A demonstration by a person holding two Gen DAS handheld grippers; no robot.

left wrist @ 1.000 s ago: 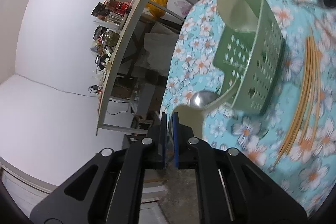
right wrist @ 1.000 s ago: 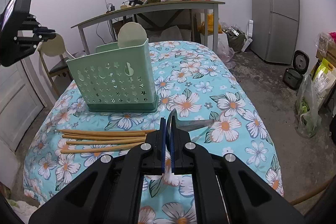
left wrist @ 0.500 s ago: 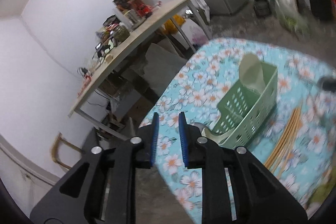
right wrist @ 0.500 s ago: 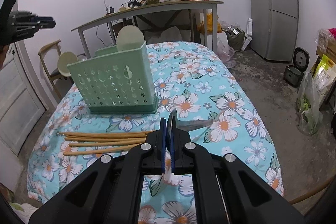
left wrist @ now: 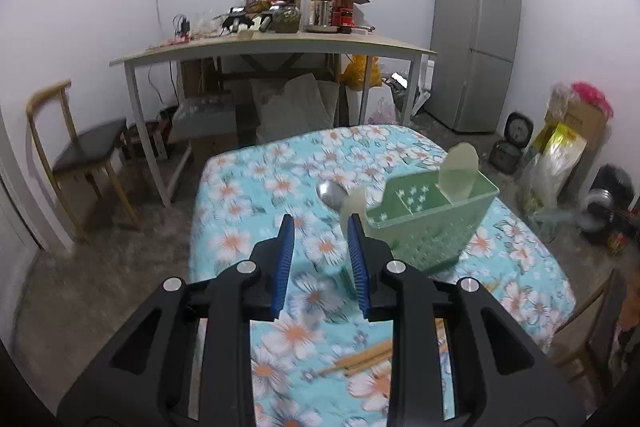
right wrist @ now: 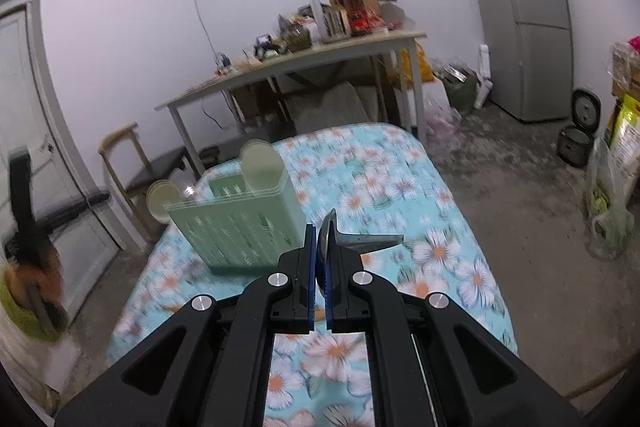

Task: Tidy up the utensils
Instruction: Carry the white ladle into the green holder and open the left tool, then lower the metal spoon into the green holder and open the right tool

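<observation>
A pale green slotted utensil holder (left wrist: 432, 227) (right wrist: 240, 223) stands on the flowered tablecloth (left wrist: 248, 195). A metal spoon bowl (left wrist: 332, 193) shows just past its left end tab; I cannot tell whether it rests in the holder. My left gripper (left wrist: 320, 223) hovers near that end, its jaws opening with nothing between them. Wooden chopsticks (left wrist: 360, 361) lie on the cloth below it. My right gripper (right wrist: 321, 233) is shut on a metal spoon (right wrist: 368, 241), held above the cloth right of the holder, handle pointing right.
A cluttered wooden table (left wrist: 272, 45) stands against the back wall, with a chair (left wrist: 80, 147) to its left and a grey fridge (left wrist: 476, 43) to its right. Bags and a cooker sit on the floor at the right. A door (right wrist: 24, 75) is at the left.
My left gripper has rolled upright, swung away from the holder's end and parted its jaws. My right gripper has risen, lifting the metal spoon off the cloth.
</observation>
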